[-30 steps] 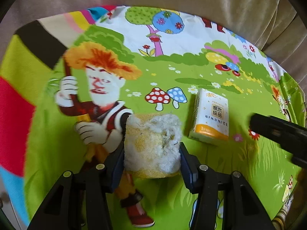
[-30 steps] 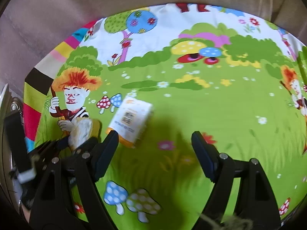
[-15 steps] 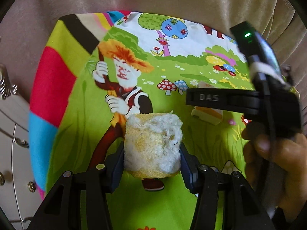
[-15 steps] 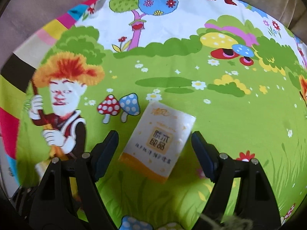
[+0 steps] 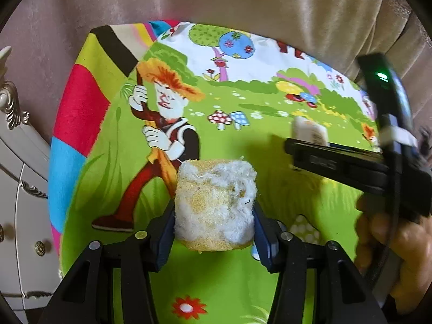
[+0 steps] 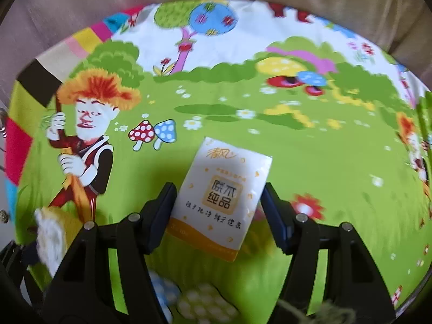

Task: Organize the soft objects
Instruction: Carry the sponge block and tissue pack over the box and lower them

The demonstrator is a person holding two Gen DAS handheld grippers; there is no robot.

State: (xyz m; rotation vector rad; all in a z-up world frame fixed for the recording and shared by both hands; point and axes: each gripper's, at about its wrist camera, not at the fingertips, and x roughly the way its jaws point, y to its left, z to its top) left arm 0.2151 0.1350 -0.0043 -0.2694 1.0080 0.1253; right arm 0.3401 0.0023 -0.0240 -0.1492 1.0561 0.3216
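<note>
Right wrist view: the tissue pack (image 6: 221, 199) lies between the closing right tongs (image 6: 217, 210); left tongs (image 5: 213, 222) clench a sponge (image 5: 214, 205).

We see a bright cartoon cloth (image 5: 113, 145), a soft pink-brown curtain (image 5: 243, 2) behind, and white drawers (image 5: 19, 189) beside it.

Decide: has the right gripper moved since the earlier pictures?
Yes. The right gripper has come over the tissue pack, which lay ahead near the printed mushrooms; its jaws now straddle it, closing.
</note>
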